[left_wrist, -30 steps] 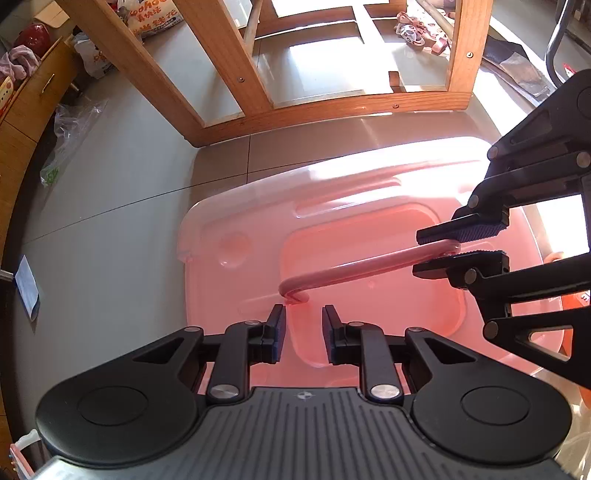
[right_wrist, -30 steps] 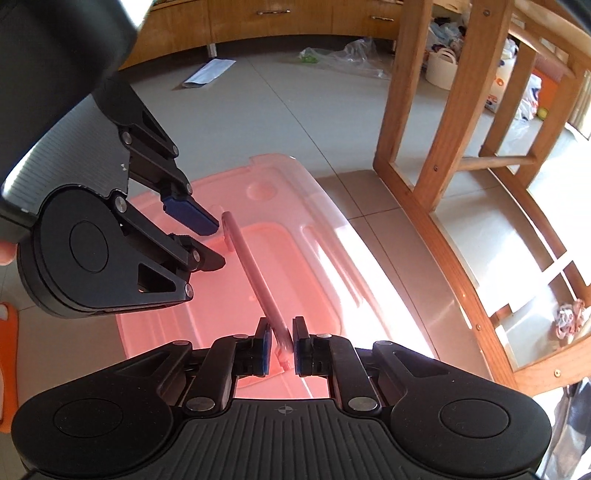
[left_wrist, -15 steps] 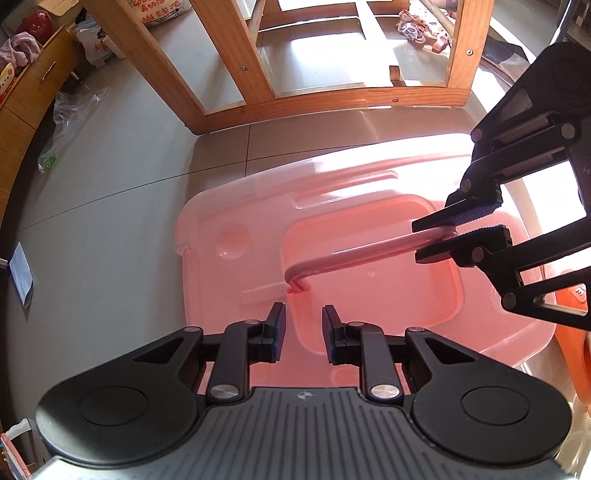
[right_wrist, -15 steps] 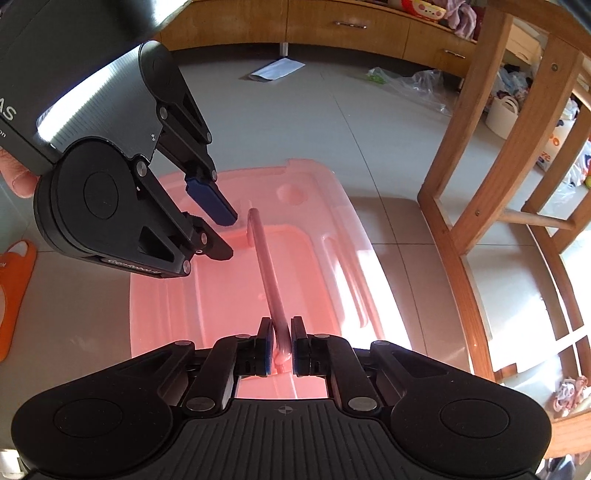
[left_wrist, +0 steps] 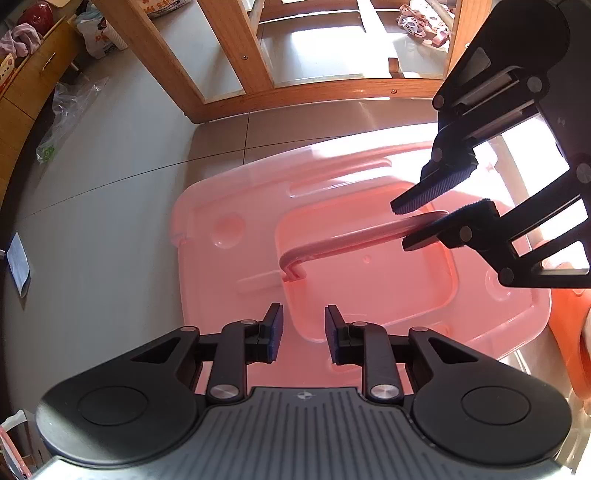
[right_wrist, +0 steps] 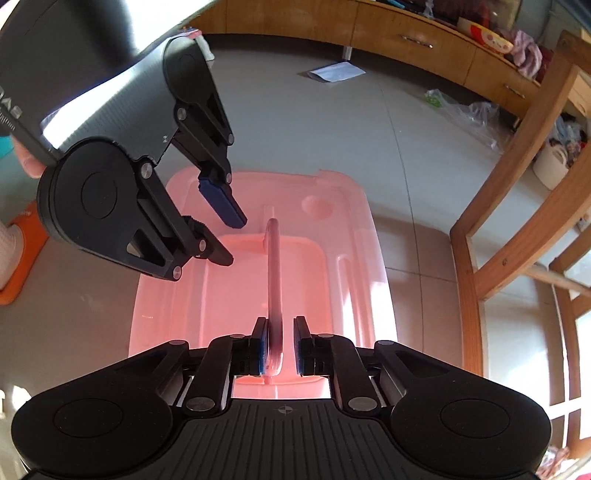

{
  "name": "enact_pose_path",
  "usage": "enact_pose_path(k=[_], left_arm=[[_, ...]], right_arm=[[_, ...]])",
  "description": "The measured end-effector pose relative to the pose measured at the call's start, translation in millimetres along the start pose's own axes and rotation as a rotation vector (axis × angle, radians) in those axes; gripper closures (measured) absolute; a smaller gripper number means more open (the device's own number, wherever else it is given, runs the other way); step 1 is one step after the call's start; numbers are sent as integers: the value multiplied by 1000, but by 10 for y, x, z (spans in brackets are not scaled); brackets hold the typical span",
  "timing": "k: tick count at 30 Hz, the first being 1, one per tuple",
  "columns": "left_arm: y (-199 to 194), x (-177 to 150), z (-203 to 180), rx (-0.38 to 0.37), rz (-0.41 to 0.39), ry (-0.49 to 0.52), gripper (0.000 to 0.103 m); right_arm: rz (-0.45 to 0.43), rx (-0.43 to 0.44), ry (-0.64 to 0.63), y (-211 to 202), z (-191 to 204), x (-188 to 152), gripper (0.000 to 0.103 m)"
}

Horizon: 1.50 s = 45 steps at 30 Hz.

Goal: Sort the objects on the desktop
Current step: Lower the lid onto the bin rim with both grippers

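Right gripper is opening around the translucent pink plastic lid's hinged bar handle, apparently freed; withdraw straight upward, left gripper empty, also parting.

a lived-in home, seen at floor level. the floor is large grey tiles lit by sun. a wooden furniture frame of light timber stands on it, and low wooden drawer cabinets run along the wall, piled with clothes and a toy. a pair of small patterned shoes, a crumpled plastic bag, a sheet of paper and a white basket lie about.
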<state>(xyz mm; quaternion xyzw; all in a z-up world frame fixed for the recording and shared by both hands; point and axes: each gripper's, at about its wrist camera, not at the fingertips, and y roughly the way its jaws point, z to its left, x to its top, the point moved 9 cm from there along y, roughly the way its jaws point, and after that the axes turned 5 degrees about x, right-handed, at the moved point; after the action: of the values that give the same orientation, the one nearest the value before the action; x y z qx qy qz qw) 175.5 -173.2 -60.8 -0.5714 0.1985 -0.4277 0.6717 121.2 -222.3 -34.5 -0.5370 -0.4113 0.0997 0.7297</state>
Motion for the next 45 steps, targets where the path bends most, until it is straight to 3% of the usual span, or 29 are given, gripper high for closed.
enact_pose_path(k=[2, 5, 7, 13, 22, 29, 45], left_arm=[[18, -17, 27, 12, 4, -8, 77], [17, -27, 61, 17, 3, -23, 77], [14, -27, 63, 7, 0, -29, 77], [44, -64, 74, -3, -6, -38, 77], [29, -99, 76, 4, -21, -60, 73], [20, -109, 110, 49, -34, -75, 56], [-4, -108, 113, 43, -33, -90, 55]], right_arm=[[-34, 1, 58, -12, -37, 54, 78], [-70, 15, 137, -20, -91, 190, 78], [-72, 17, 133, 13, -79, 278, 77], [-43, 5, 73, 191, -7, 366, 95], [-16, 29, -43, 323, 167, 373, 95], [-21, 24, -30, 337, 168, 389, 95], [-36, -12, 43, 191, 53, 379, 91]])
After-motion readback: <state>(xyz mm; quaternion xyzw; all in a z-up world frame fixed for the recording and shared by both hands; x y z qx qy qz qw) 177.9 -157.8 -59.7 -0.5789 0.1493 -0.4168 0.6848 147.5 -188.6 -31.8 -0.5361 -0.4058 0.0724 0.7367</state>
